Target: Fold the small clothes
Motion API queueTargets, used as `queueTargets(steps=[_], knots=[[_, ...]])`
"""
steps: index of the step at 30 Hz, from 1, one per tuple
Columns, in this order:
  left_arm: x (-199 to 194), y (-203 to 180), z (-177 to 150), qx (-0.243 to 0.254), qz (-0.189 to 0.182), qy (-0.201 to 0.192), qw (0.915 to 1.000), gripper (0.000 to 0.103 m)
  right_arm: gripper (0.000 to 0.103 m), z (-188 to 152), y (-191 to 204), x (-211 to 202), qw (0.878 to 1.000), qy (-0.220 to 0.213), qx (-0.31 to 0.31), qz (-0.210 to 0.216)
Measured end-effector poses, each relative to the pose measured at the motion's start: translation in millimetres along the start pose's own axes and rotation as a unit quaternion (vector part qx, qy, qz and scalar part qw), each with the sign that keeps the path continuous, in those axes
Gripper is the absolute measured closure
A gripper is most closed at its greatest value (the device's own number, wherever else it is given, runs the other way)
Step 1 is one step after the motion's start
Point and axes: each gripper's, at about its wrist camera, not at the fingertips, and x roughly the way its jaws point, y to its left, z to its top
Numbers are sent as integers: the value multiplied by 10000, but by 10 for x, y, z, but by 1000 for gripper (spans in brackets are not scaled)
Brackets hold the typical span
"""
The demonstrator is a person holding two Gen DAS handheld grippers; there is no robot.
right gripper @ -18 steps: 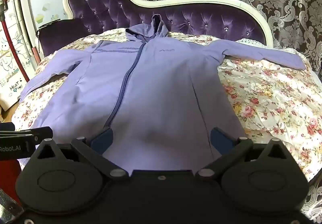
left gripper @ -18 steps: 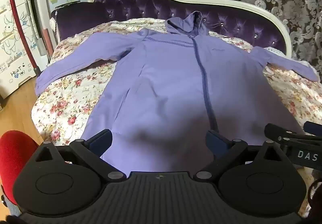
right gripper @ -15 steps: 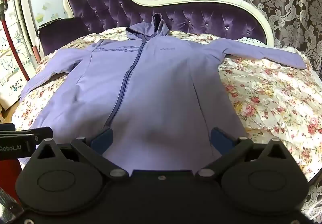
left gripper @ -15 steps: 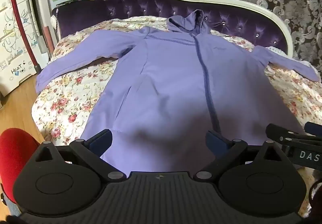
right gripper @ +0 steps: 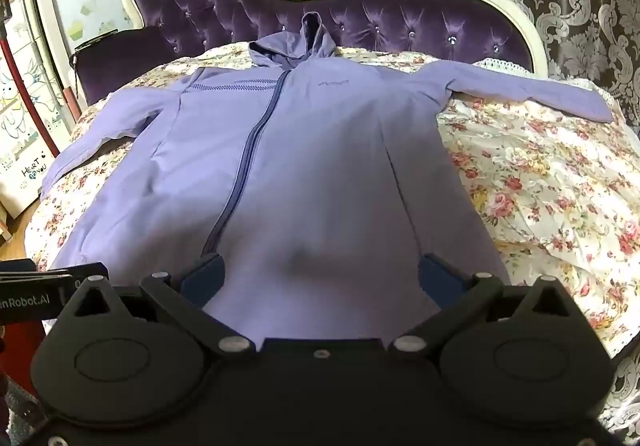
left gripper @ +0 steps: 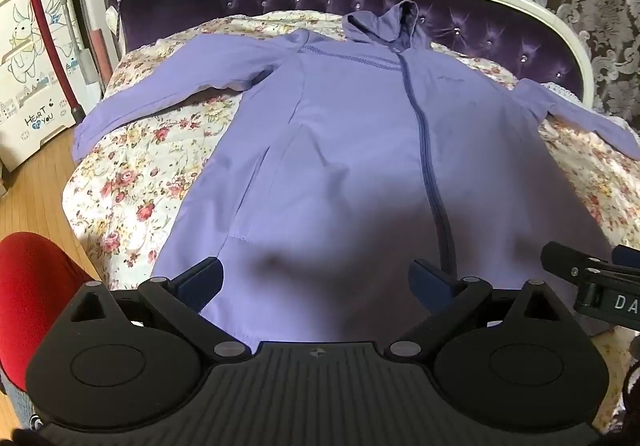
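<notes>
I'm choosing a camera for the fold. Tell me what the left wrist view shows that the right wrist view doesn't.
Left wrist only: a red rounded object at lower left and bare wood floor.
Right wrist only: the whole right sleeve and a wide stretch of floral bedspread.
Both: the purple hooded jacket spread flat, zipper closed, the tufted headboard, and an open gripper over the hem.

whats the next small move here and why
Probably lower both open hand-held grippers, left and right, onto the hoodie hem. It lies flat, zipped, sleeves spread on the bed, and neither gripper holds anything.
</notes>
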Motion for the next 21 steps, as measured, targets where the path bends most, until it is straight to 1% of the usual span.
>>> queueTargets(steps=[6, 21], knots=[[15, 7, -2, -28, 6, 45, 10000, 3, 1, -13, -15, 36, 9999, 93, 73, 35], [63, 12, 5, -83, -2, 155, 9998, 3, 1, 20, -11, 85, 9998, 160, 112, 70]])
